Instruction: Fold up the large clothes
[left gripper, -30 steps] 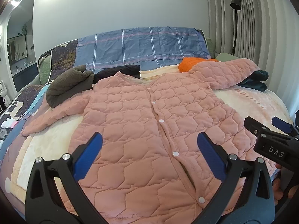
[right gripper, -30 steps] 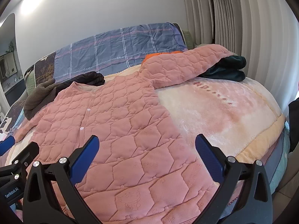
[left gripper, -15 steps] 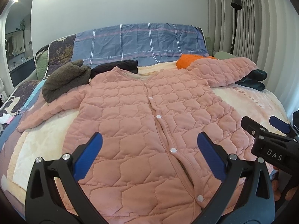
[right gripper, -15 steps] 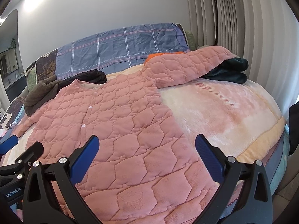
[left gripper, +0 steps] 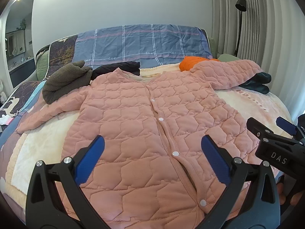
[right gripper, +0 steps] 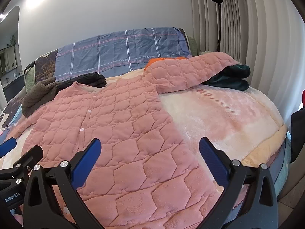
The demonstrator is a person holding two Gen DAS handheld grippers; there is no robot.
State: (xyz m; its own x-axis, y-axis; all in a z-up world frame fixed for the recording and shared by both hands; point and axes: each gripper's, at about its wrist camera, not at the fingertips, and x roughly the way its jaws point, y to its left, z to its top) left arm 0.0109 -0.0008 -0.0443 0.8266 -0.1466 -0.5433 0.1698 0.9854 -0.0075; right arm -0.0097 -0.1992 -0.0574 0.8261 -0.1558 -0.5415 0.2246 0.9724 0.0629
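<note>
Now that we have drawn both grippers slightly back from the pink quilted jacket point(left gripper: 144, 126), which lies flat and buttoned on the bed point(right gripper: 238, 118), left gripper point(left gripper: 152, 158) and right gripper point(right gripper: 149, 157) hover empty, spread wide, folding unstarted.

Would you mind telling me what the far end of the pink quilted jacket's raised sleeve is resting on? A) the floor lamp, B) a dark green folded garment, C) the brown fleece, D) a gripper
B: in the right wrist view the pink quilted jacket drapes its sleeve over the dark green folded garment.
</note>
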